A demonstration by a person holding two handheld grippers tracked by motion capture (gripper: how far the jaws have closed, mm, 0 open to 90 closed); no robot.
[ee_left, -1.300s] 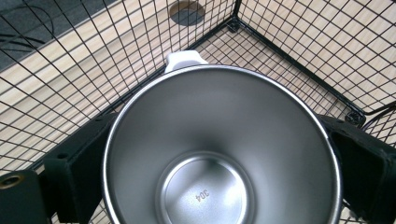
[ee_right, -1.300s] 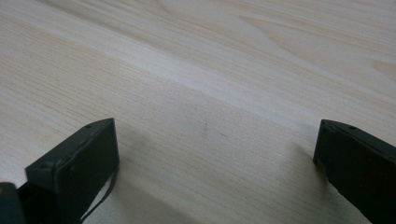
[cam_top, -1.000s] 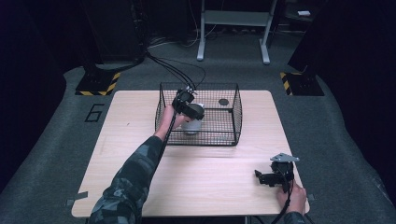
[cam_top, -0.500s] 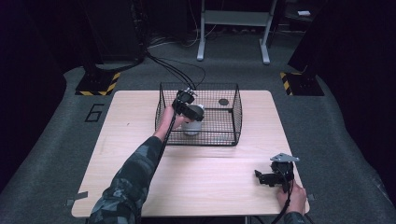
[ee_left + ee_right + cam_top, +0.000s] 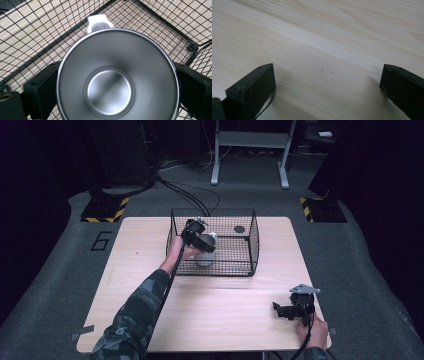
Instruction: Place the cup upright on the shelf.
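Observation:
A steel cup (image 5: 117, 57) with a white handle (image 5: 98, 22) is seen from above, its inside bare. My left gripper (image 5: 199, 241) is shut on the cup, one black jaw on each side of its wall, inside the black wire basket (image 5: 252, 245). In the high view the cup (image 5: 205, 257) hangs low over the basket's floor. My right gripper (image 5: 287, 311) rests open on the wooden table (image 5: 225, 305) near its front right corner, and in the right gripper view nothing lies between its fingers (image 5: 254, 87).
A small dark round object (image 5: 239, 229) lies on the basket floor at the back right. Cables (image 5: 190, 197) run from the basket area to the floor behind. Hazard-striped stand bases (image 5: 105, 210) sit beyond the table's far corners.

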